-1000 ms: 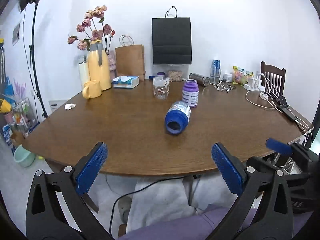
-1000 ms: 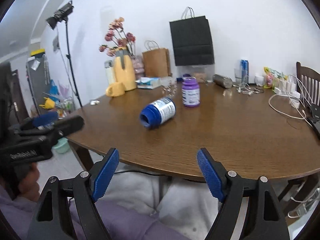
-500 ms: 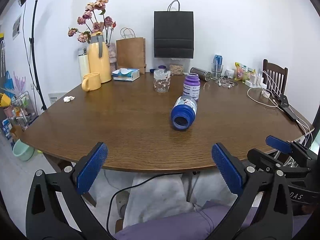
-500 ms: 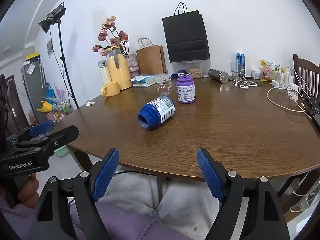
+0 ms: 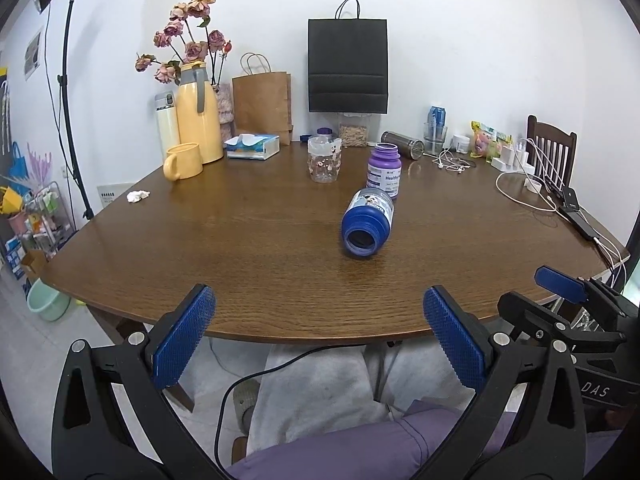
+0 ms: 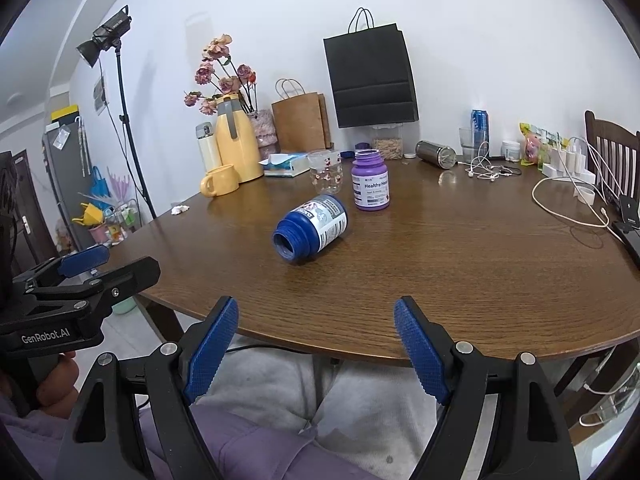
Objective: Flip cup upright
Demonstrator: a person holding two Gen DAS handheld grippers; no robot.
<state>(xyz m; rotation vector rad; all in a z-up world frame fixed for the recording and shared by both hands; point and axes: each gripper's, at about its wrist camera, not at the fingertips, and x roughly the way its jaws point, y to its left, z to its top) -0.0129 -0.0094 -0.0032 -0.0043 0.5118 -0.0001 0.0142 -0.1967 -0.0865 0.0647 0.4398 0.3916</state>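
Observation:
The cup is a blue open-mouthed jar with a white label (image 5: 368,222) (image 6: 313,226). It lies on its side mid-table, mouth toward me. My left gripper (image 5: 318,304) hovers open over the table's near edge, short of the jar, with nothing between its fingers. My right gripper (image 6: 316,310) is likewise open and empty at the near edge, the jar ahead and slightly left of it. Each gripper shows in the other's view: the right one (image 5: 560,292) and the left one (image 6: 84,264).
On the round brown wooden table (image 5: 240,248), a purple bottle (image 5: 384,176) stands upright just behind the jar, with a clear glass (image 5: 324,160) beside it. A yellow mug (image 5: 182,166), a thermos, bags, cables (image 6: 572,208) and a chair line the far and right edges. A person's lap lies below.
Both views have shifted slightly toward the table and steadied. The blue jar lies where it was, and both grippers stay open.

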